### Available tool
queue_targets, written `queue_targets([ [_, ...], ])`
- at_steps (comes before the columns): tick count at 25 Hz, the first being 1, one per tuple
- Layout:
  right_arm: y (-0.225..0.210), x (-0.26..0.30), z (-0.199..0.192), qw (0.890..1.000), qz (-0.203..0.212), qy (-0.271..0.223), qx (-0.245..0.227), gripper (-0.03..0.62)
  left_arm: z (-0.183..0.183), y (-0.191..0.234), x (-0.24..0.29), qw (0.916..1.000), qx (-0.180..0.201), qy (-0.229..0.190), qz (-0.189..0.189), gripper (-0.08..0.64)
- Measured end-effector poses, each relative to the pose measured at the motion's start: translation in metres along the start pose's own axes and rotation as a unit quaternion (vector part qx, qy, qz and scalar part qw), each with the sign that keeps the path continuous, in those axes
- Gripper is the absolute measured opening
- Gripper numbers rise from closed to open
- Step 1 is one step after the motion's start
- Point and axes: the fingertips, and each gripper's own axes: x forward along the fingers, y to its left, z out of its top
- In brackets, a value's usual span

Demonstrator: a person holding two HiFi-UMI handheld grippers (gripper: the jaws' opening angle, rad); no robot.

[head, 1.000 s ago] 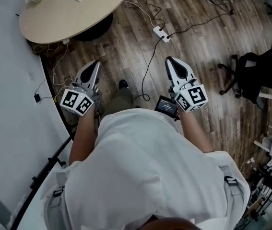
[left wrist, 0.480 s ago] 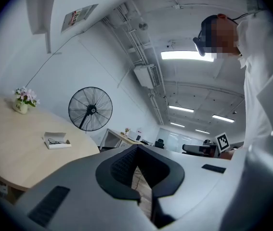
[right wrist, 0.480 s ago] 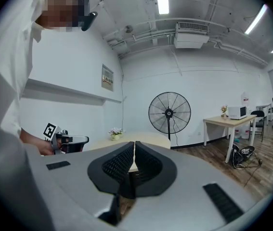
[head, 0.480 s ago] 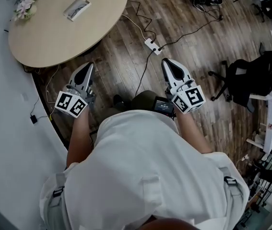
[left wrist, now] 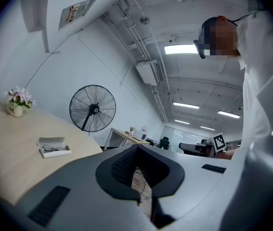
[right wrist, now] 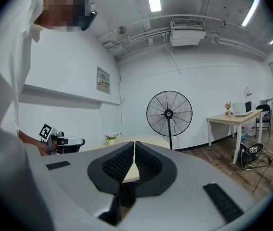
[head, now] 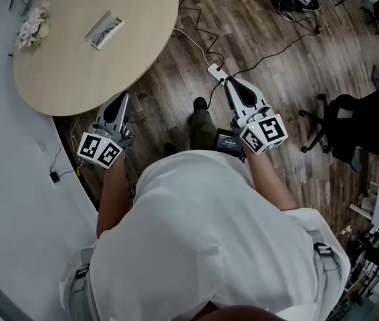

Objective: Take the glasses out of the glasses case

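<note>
Head view showed the glasses (head: 100, 35) lying inside the open case (head: 117, 20) on the desk (head: 95, 72), at eleven o'clock and well apart from both grippers. Left gripper (head: 123, 104) and right gripper (head: 234, 89) hung over the floor, jaws closed on nothing. Arriving with the jaws unopened could shove the light case away.

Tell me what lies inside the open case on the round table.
A pair of dark-framed glasses lies in the open white glasses case. The case floor beneath them is covered.
</note>
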Motion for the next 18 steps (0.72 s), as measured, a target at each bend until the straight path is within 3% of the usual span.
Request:
queue_targets([
  [13, -0.147, 0.155, 0.048, 0.992, 0.126, -0.005, 0.004, 0.025, 0.047, 0.057, 0.140, 0.9915, 0.009, 0.004, 0.130, 0.012],
  [18, -0.169, 0.207, 0.055, 0.981, 0.193, 0.000, -0.001, 0.025, 0.062, 0.077, 0.163, 0.9829, 0.012, -0.005, 0.184, 0.012],
])
